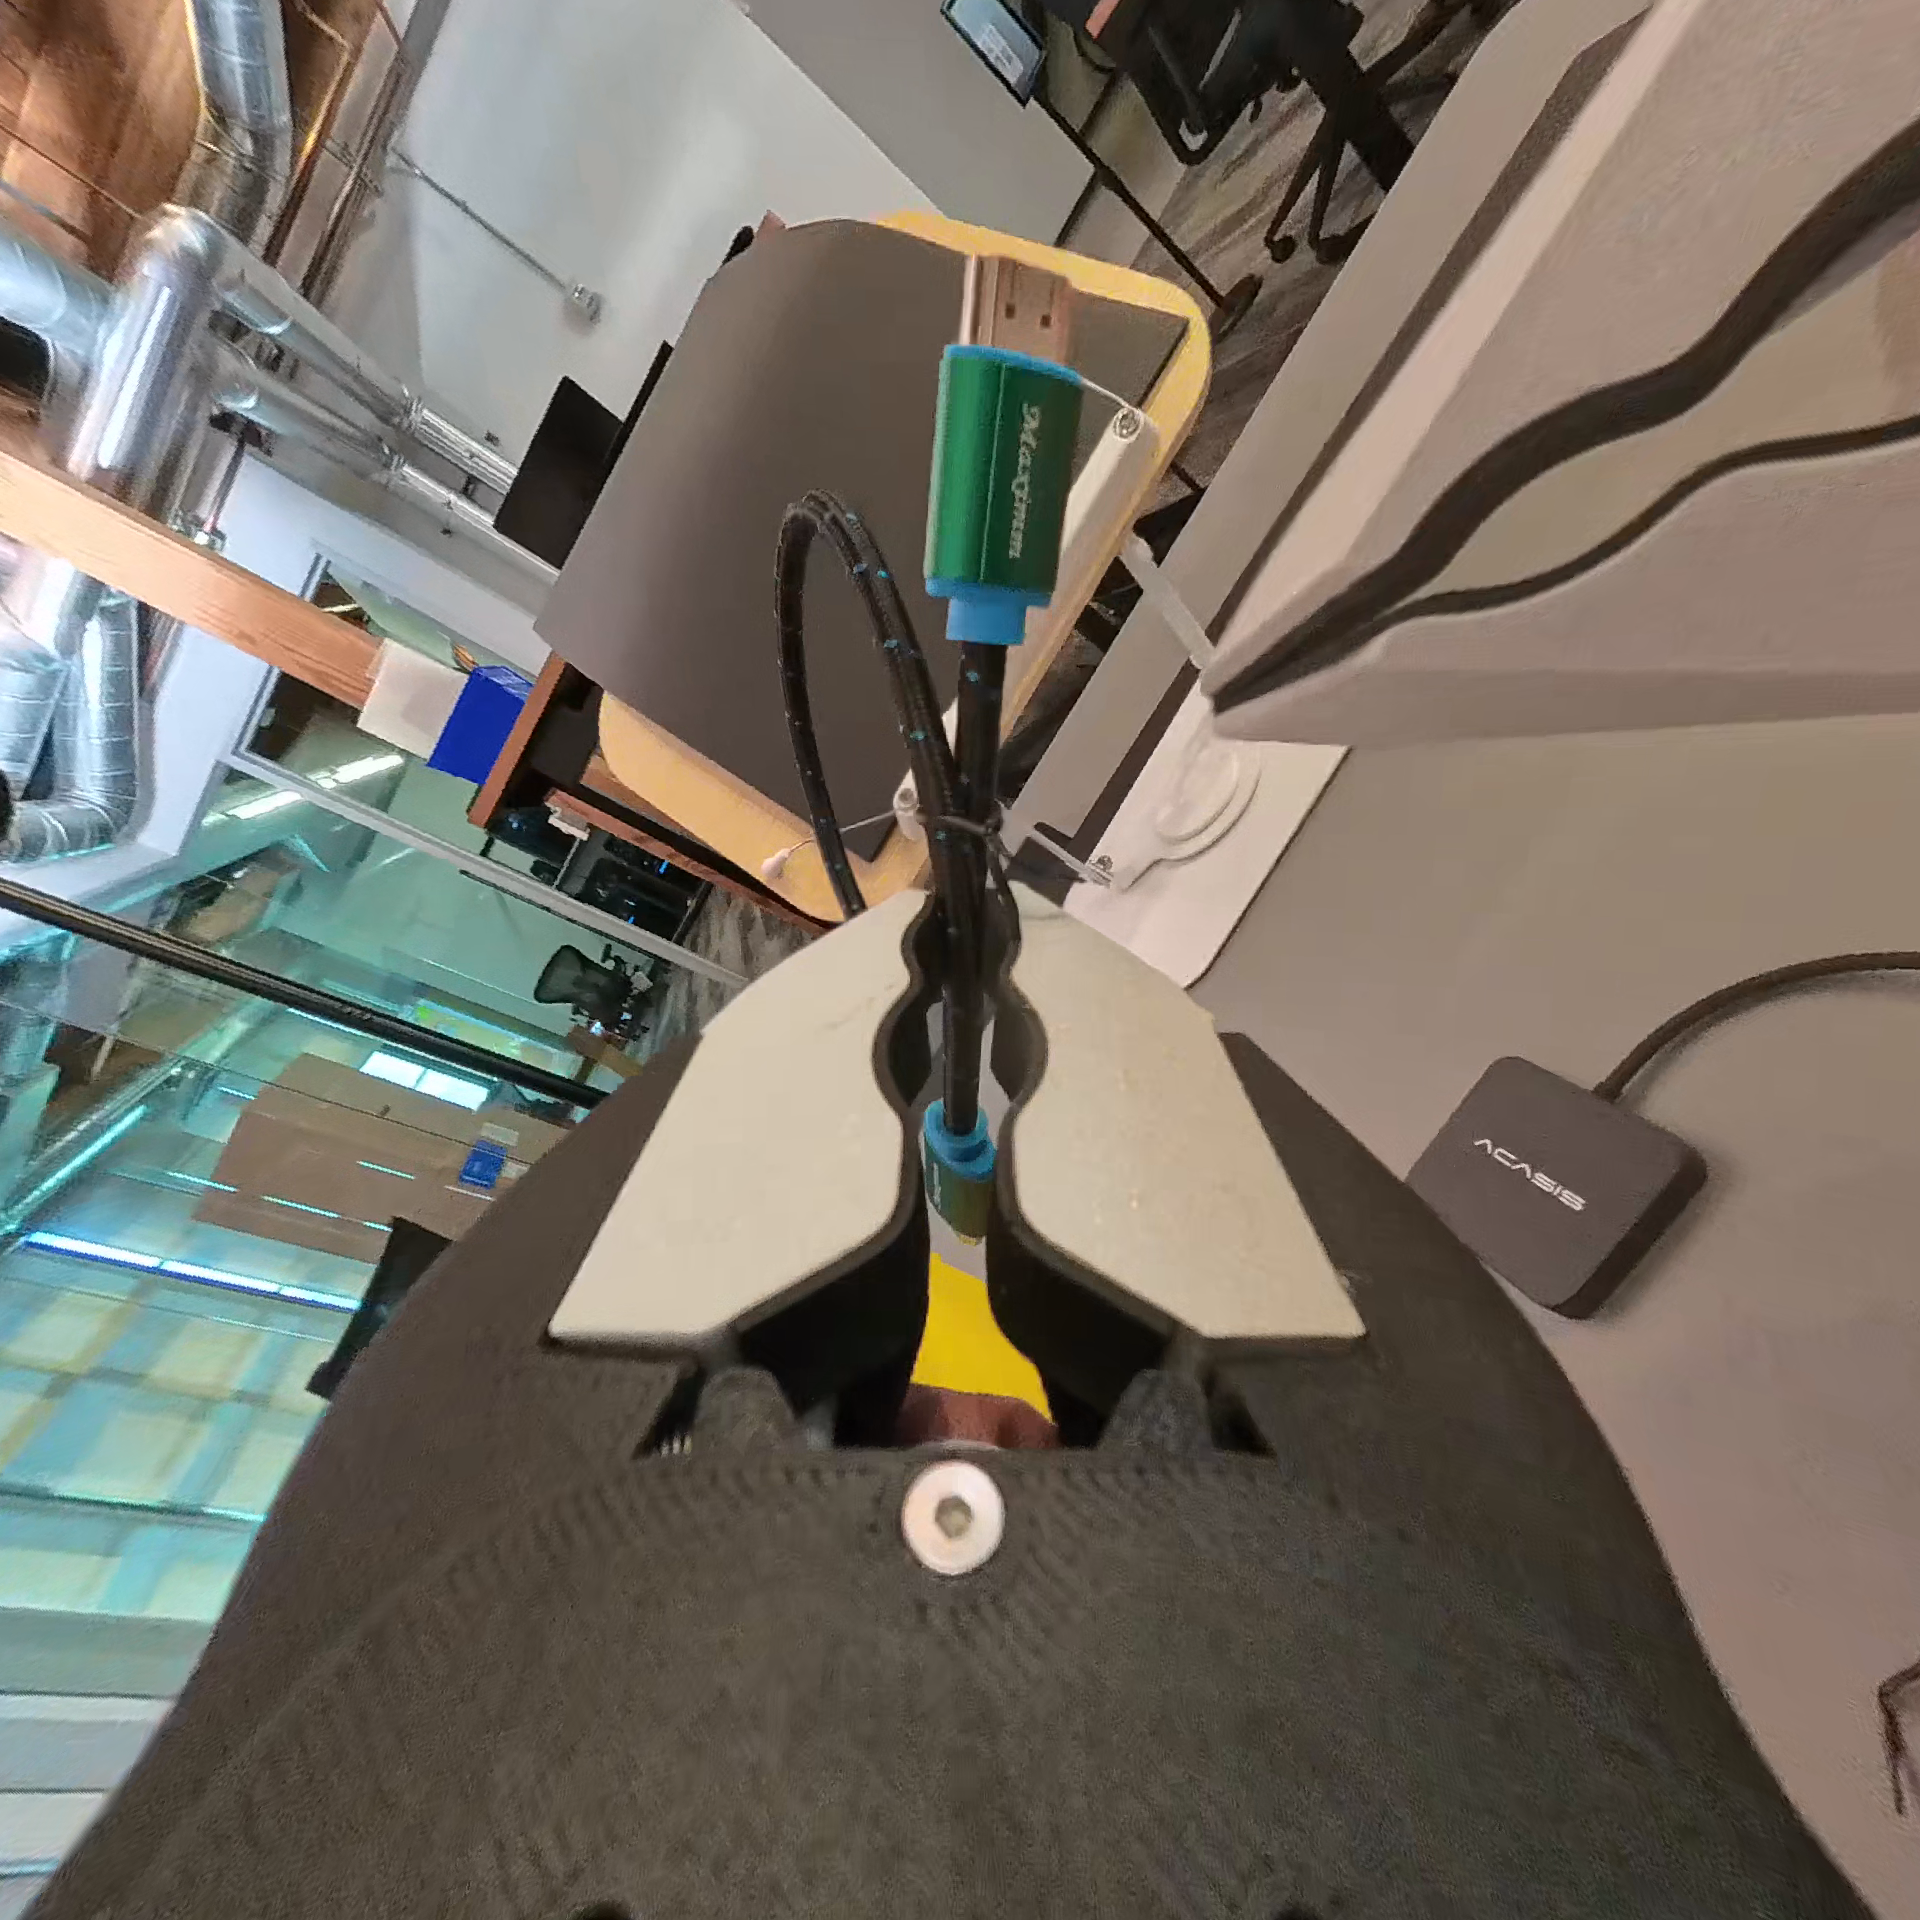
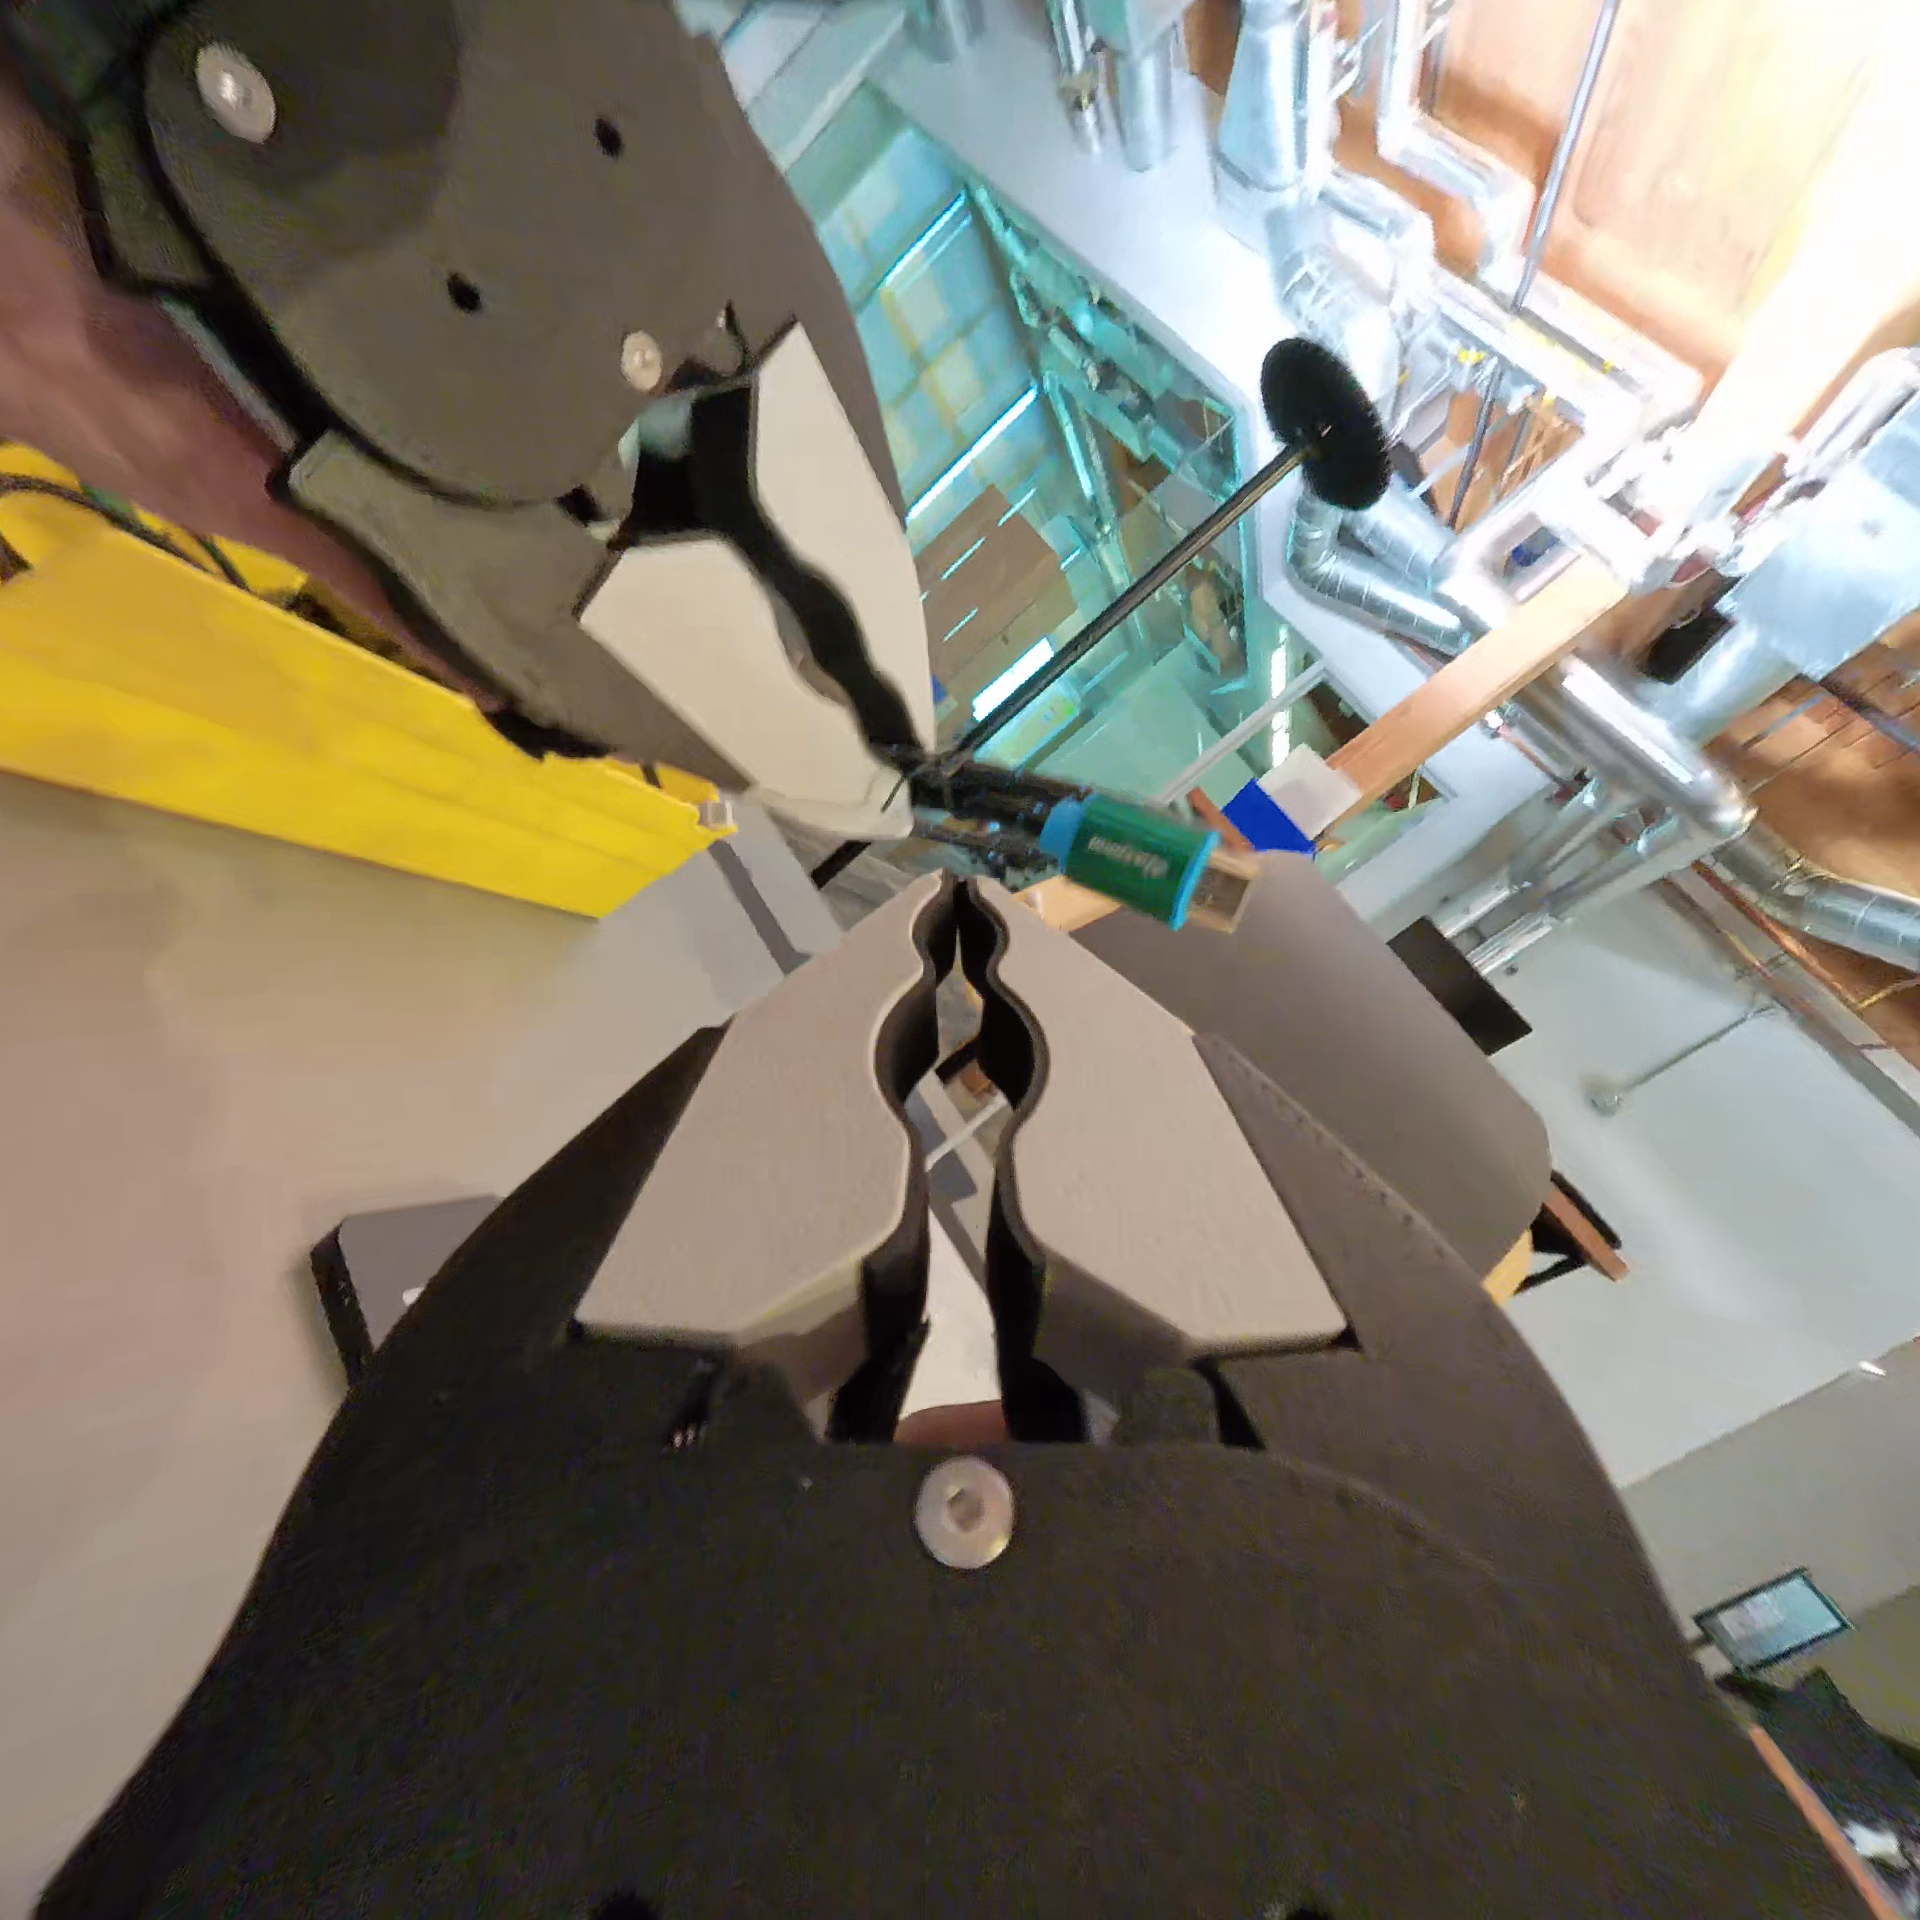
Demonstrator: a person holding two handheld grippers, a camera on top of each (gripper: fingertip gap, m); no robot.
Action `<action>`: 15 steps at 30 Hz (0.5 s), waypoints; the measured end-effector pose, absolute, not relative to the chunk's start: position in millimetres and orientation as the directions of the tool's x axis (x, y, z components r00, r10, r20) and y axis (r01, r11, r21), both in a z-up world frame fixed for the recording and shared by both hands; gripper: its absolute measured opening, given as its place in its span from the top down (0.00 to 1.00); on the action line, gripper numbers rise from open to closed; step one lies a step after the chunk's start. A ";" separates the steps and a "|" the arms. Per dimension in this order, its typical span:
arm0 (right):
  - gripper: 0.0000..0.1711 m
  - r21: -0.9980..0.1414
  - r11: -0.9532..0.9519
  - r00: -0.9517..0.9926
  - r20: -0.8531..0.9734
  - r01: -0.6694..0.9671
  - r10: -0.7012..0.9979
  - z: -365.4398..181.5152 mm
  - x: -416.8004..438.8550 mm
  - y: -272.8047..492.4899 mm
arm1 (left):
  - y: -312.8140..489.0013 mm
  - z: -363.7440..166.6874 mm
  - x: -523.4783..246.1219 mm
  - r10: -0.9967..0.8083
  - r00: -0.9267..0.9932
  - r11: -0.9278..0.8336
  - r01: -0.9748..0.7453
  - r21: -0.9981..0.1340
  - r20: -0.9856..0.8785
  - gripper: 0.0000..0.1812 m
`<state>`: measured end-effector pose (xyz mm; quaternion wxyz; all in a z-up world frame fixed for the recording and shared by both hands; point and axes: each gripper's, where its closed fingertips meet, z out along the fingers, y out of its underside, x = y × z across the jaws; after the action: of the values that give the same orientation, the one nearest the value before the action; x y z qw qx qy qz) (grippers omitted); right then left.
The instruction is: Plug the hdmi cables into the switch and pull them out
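My left gripper [image 1: 961, 914] is shut on a bundled black braided hdmi cable [image 1: 971, 748]. One green plug with blue ends [image 1: 1000, 473] sticks out past the fingertips with its metal end pointing away. A second green plug [image 1: 956, 1184] sits back between the fingers. The black switch box [image 1: 1548, 1184] lies on the grey table [image 1: 1558, 935] to the right, with its own lead attached. In the right wrist view my right gripper [image 2: 956, 899] is shut and empty, just below the left gripper [image 2: 904, 790] and its plug [image 2: 1132, 857]. The switch [image 2: 384, 1278] shows at lower left there.
A yellow bin [image 2: 312, 707] stands on the table behind the left gripper. The right gripper [image 1: 1221, 696] reaches in from the upper right of the left wrist view. A black panel with a wood rim [image 1: 748, 520] stands beyond the table. A black fuzzy disc on a rod [image 2: 1325, 426] hangs farther off. The switch [image 2: 384, 1278] is about equally far from each gripper, around 20 cm. Seen from the left wrist view [image 1: 1581, 1234] as well.
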<state>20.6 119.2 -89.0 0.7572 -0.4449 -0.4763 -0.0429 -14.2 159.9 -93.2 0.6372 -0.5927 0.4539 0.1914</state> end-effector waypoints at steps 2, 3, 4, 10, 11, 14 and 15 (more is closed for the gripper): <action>1.00 -0.594 0.643 0.537 0.782 0.485 0.317 -80.5 17.9 114.6 | 157.4 -97.6 -9.6 -0.296 0.481 0.235 -0.801 -0.551 -0.825 0.97; 0.96 -0.548 0.665 0.509 0.813 0.507 0.282 -78.3 14.8 112.7 | 156.0 -100.0 -6.7 -0.299 0.467 0.242 -0.806 -0.539 -0.832 0.97; 0.91 -0.498 0.677 0.473 0.846 0.542 0.244 -78.3 12.0 112.7 | 154.8 -101.8 -4.2 -0.301 0.457 0.248 -0.810 -0.531 -0.837 0.97; 0.92 -0.267 0.704 0.239 0.961 0.659 0.140 -93.3 3.6 115.5 | 153.1 -103.9 -2.8 -0.304 0.412 0.245 -0.838 -0.488 -0.859 0.97; 0.93 -0.258 0.704 0.231 0.963 0.662 0.136 -92.8 3.8 116.2 | 152.7 -104.5 -2.3 -0.305 0.399 0.249 -0.843 -0.477 -0.865 0.97; 0.95 -0.215 0.698 0.175 0.976 0.683 0.130 -96.1 2.0 118.3 | 151.9 -105.7 -0.8 -0.278 0.354 0.262 -0.866 -0.425 -0.893 0.97; 0.96 -0.199 0.697 0.155 0.980 0.689 0.126 -97.5 1.1 118.5 | 151.9 -106.5 -0.6 -0.269 0.340 0.264 -0.874 -0.409 -0.901 0.97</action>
<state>1.1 118.5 -97.5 0.6843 -0.3306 -0.6165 -0.2059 -0.6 151.9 -106.5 0.6039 -0.5527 0.5169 0.2503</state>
